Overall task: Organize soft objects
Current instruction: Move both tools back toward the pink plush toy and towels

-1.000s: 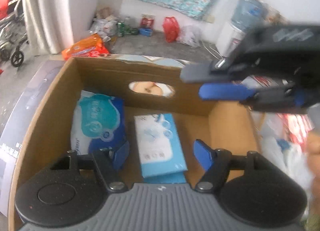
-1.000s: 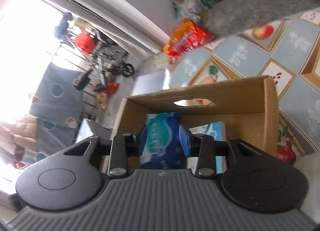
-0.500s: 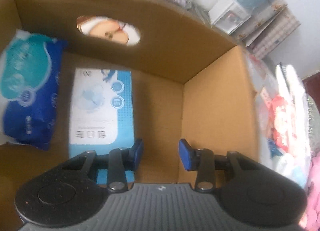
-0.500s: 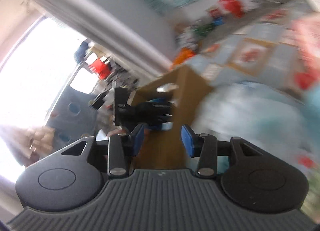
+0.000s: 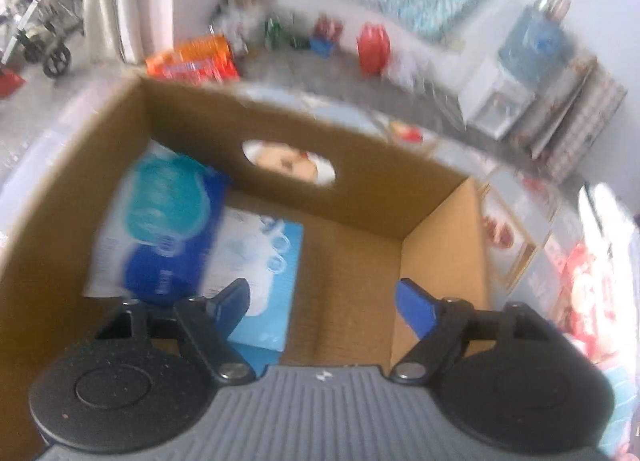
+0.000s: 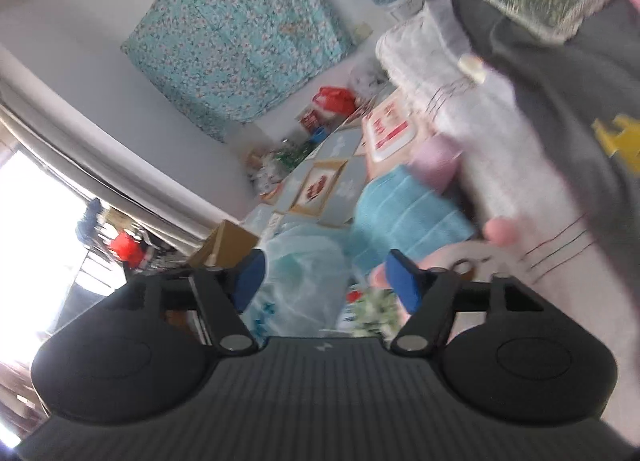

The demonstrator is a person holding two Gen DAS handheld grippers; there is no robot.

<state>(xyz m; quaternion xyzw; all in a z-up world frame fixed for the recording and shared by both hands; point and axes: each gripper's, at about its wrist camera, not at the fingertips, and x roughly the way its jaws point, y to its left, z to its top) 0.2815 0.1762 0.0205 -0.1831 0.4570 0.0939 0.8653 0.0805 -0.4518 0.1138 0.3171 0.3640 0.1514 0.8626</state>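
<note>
Right gripper (image 6: 324, 281): nearer hand, jaws just been opening, holding nothing, facing the plastic-wrapped pack (image 6: 296, 281) lying just ahead.
Left gripper (image 5: 324, 301): jaws just been opening, empty, hovering over the cardboard box (image 5: 436, 245).

Print on blue pack (image 5: 160, 229) blurred.

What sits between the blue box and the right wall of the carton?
Nothing: in the left wrist view, bare cardboard floor runs from the blue box to the carton's right wall.
</note>
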